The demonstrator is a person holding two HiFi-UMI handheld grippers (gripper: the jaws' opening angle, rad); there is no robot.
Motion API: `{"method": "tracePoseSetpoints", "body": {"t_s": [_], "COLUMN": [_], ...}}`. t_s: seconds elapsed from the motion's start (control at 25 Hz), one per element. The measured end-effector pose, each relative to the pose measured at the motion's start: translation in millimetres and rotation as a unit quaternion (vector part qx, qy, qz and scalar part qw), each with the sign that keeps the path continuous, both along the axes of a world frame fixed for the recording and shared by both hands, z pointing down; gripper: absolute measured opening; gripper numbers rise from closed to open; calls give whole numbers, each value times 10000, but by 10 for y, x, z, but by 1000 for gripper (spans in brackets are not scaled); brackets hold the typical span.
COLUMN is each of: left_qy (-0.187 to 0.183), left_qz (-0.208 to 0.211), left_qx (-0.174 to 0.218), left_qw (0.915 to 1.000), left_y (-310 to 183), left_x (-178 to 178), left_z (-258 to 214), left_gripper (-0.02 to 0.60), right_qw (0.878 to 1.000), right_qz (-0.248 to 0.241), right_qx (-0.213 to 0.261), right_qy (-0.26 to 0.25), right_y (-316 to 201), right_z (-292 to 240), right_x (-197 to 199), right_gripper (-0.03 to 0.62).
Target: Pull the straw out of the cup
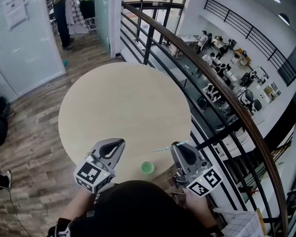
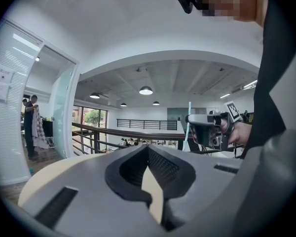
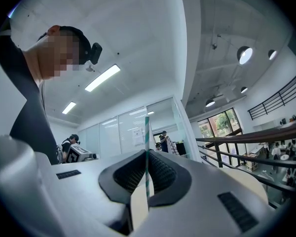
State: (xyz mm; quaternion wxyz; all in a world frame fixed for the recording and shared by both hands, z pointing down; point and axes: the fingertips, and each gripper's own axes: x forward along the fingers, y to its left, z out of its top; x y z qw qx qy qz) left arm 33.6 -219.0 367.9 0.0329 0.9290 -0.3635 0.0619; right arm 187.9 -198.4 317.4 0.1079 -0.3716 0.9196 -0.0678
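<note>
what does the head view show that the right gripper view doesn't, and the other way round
Only the head view: the green cup standing on the round table, with the straw out of it. Only the right gripper view: the right gripper shut on the striped straw, seen up close between its fingers. Both: the straw, the left gripper and the railing.

Round table (image 1: 123, 107): 1; green cup (image 1: 147, 168): 1; striped straw (image 1: 164, 148): 1; two-jaw grippers: 2, left gripper (image 1: 119, 143) and right gripper (image 1: 176, 146); marker cubes (image 1: 91, 176): 2, one per gripper; curved railing (image 1: 207, 69): 1; standing person (image 1: 60, 14), far room: 1
</note>
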Motion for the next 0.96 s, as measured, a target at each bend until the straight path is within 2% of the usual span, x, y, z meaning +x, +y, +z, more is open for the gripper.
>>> {"method": "tracePoseSetpoints", "body": {"t_s": [0.96], "left_qy": [65], "left_qz": [-103], "left_qx": [-128], "left_qw": [9998], "left_y": [80], "left_x": [-131], "left_z": [23], "left_gripper": [8], "right_qw": [9995], "right_qz": [-158], "right_qx": [-258], "right_qy": [-115], "right_y": [11], "right_z": [157], "right_x": [-129], "right_gripper": [31]}}
